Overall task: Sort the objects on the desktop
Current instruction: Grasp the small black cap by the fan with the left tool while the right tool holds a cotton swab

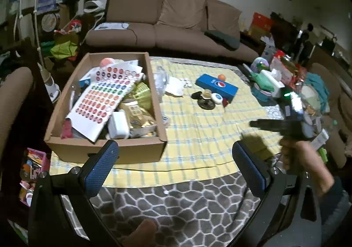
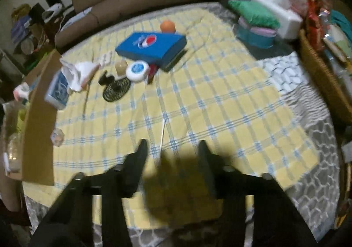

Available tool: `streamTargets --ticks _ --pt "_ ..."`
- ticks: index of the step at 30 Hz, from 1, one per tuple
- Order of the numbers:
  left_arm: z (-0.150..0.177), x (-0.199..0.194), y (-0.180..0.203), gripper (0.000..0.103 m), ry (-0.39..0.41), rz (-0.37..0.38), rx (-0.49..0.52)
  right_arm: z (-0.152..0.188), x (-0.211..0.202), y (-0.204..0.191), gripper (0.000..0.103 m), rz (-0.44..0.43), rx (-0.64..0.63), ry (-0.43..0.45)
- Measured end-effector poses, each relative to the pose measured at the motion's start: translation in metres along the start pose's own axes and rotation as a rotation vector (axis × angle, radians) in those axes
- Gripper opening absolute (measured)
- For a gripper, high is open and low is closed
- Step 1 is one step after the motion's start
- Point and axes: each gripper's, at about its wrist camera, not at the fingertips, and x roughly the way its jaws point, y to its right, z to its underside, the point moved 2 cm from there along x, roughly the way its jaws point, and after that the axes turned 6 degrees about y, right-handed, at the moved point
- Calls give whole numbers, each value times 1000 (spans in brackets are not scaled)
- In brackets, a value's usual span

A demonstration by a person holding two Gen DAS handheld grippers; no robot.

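A cardboard box (image 1: 105, 150) on the left of the yellow checked cloth (image 1: 198, 137) is piled with sticker sheets, packets and a white block. Further back on the cloth lie a blue Pepsi box (image 1: 216, 86), an orange ball (image 1: 221, 77), a white round tin (image 1: 216, 97) and a black round mat (image 1: 205, 104). My left gripper (image 1: 176, 167) stands open over the cloth's near edge, holding nothing. My right gripper (image 2: 172, 154) is open and holds nothing above the cloth; its shadow falls between the fingers. A hand (image 1: 301, 154) carries it at the right.
A brown sofa (image 1: 176, 27) runs behind the table. A tissue box (image 2: 283, 13), green cloth (image 2: 255, 12) and a wicker basket (image 2: 319, 66) crowd the right side. A blue-white pack (image 2: 56, 90) and crumpled white paper (image 2: 81, 73) lie by the box wall (image 2: 39, 115).
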Motion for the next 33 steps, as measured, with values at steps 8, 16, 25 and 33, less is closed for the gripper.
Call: streamTargets --ticks 8,16,25,33 --pt "4 0 20 103 -14 41 49 3 45 -7 27 -31 -66 -54" --pt "5 1 24 103 -15 60 49 7 56 -10 8 -1 -141 -72" --pt "4 4 21 103 -18 55 53 -13 15 12 5 -162 42 -27" --pt "10 15 25 103 -63 65 35 -17 9 -1 8 -170 34 -46"
